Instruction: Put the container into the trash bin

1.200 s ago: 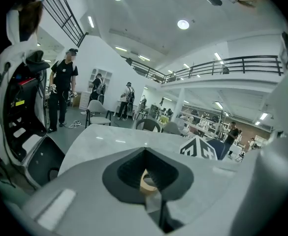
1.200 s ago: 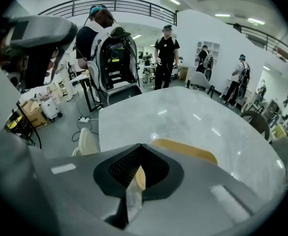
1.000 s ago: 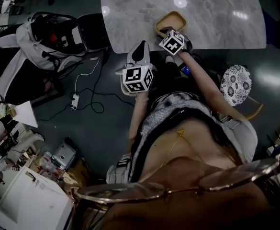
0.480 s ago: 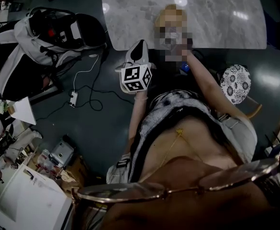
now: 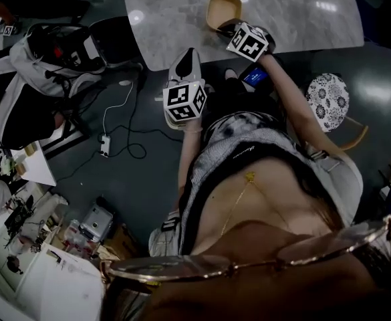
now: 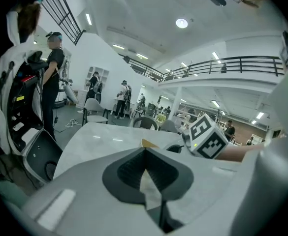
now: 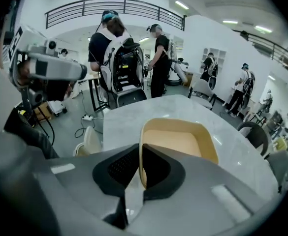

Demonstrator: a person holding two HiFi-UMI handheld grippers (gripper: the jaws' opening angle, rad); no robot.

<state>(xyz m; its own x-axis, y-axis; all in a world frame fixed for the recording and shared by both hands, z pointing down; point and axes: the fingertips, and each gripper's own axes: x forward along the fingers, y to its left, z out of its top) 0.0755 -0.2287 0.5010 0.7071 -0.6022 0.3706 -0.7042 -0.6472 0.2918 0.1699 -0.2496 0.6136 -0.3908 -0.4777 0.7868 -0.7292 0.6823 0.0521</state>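
Pale, veined marble tabletop (image 5: 302,19) below and ahead. Closing right gripper (image 7: 140,156) on near wall of tan container (image 7: 180,141), tub stretching ahead of jaws above tabletop. Left gripper (image 6: 144,156) shut, empty. Likely light, stiff, slightly slippery; best pinched deep over rim.

Your grey striped top (image 5: 248,149), thin gold chain (image 5: 238,198), wire-rimmed glasses (image 5: 182,267), black-and-white marker cubes (image 5: 185,103) on left tool (image 5: 190,52), right tool (image 5: 224,27)

Container (image 5: 222,7) over table (image 5: 302,19) edge
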